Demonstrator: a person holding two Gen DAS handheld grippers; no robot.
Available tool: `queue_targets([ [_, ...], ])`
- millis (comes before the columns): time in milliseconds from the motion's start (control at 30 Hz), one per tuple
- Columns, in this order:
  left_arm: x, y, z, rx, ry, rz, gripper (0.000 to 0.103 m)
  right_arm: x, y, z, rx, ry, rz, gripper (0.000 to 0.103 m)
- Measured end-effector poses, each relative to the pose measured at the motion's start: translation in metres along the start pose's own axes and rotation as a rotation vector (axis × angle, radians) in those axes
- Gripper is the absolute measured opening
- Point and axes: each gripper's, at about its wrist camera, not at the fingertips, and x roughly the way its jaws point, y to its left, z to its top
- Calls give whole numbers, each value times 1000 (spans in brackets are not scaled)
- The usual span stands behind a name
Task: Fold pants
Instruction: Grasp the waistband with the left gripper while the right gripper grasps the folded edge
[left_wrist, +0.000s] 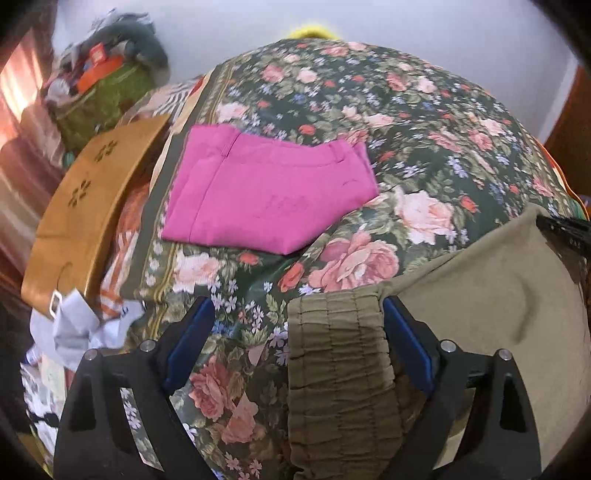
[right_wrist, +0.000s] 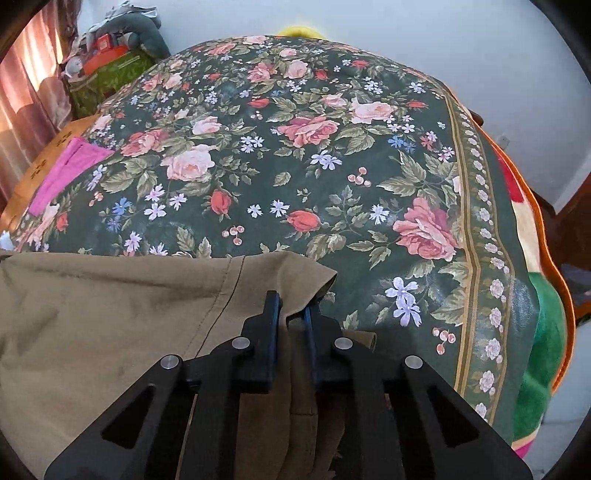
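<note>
Olive-khaki pants (left_wrist: 491, 295) lie at the near edge of a floral-covered table (left_wrist: 369, 110). Their gathered elastic waistband (left_wrist: 336, 354) lies between the wide-open fingers of my left gripper (left_wrist: 295, 314), close to the right finger. In the right wrist view the pants (right_wrist: 110, 314) spread to the left, and my right gripper (right_wrist: 291, 306) is shut on a bunched fold of their leg end. A folded pink pair of pants (left_wrist: 266, 192) lies flat at the table's left; its edge also shows in the right wrist view (right_wrist: 62, 173).
A wooden chair back (left_wrist: 85, 206) stands at the table's left edge, with crumpled white paper (left_wrist: 77, 325) below it. A green bag piled with clutter (left_wrist: 103, 88) sits far left. A striped blanket (right_wrist: 532, 258) hangs under the cloth at the right edge.
</note>
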Motion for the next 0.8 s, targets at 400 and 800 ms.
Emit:
queue_targets([
  [400, -33, 3, -1, 22, -9, -15, 92, -30, 12, 3, -62, -17, -84, 18],
  [800, -77, -37, -1, 163, -69, -75, 94, -99, 94, 11, -126, -121, 213, 54],
])
